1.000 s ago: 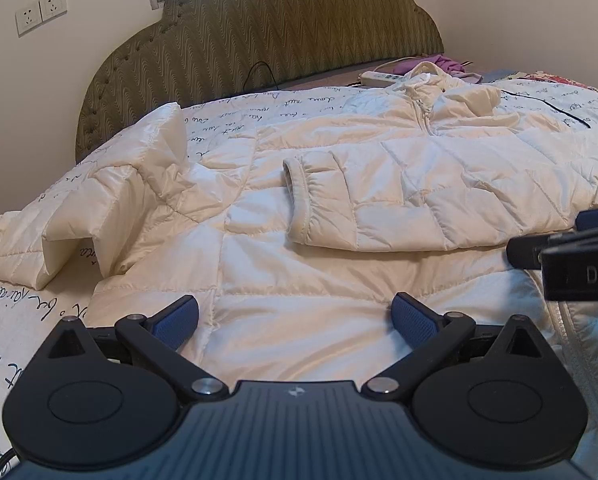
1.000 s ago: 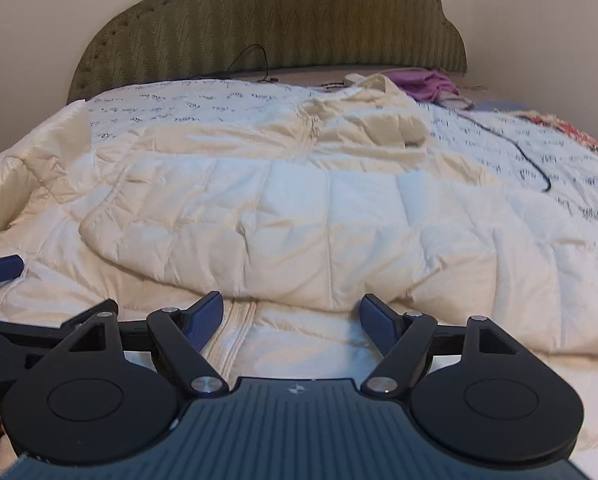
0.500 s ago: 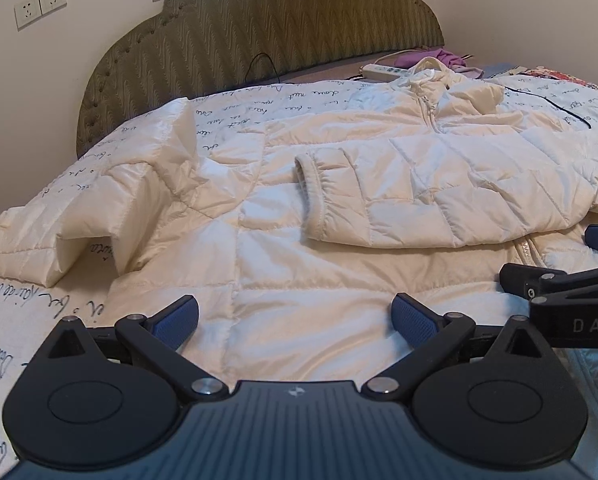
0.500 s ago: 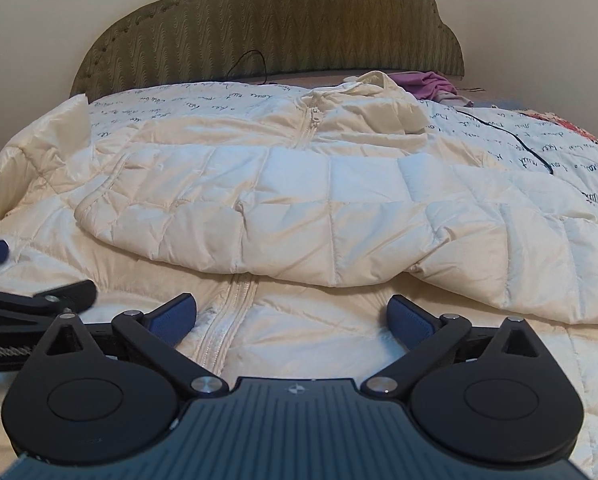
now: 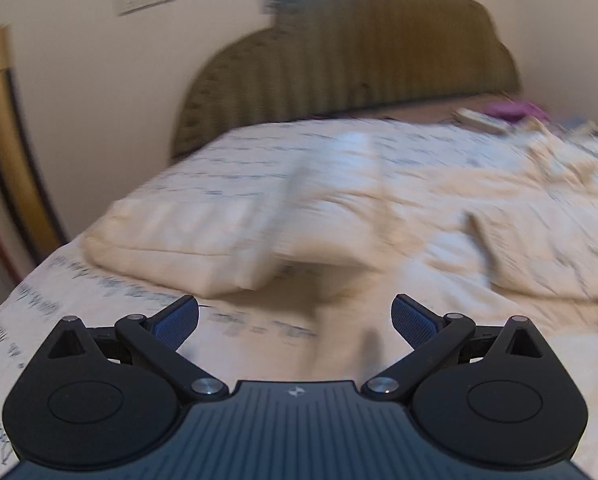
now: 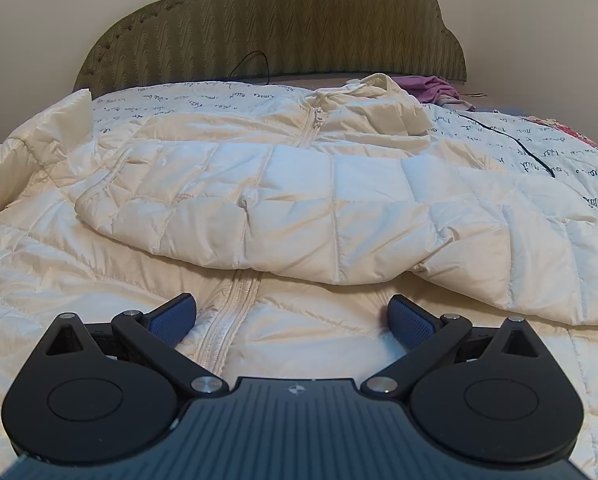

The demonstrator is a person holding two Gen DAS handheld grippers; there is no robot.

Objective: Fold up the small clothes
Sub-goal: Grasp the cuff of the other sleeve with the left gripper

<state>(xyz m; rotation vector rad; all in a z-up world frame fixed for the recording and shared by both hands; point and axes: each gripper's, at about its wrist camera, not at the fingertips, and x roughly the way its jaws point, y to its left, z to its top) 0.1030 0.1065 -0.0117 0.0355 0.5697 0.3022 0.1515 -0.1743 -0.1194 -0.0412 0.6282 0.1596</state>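
Firstly, left wrist view — heavily blurred. Left gripper seen with jaws spread wide, nothing between pads, above printed bedsheet. Cream puffer jacket laid ahead on bed, one sleeve stretched toward left.

Right wrist view — sharp. Right gripper spread wide, jaws just opened, nothing gripped; jacket's zipper seen between pads. Other sleeve folded across jacket's front. Green headboard behind.

Left view motion-blurred, jacket edge cut right, maybe remote far back
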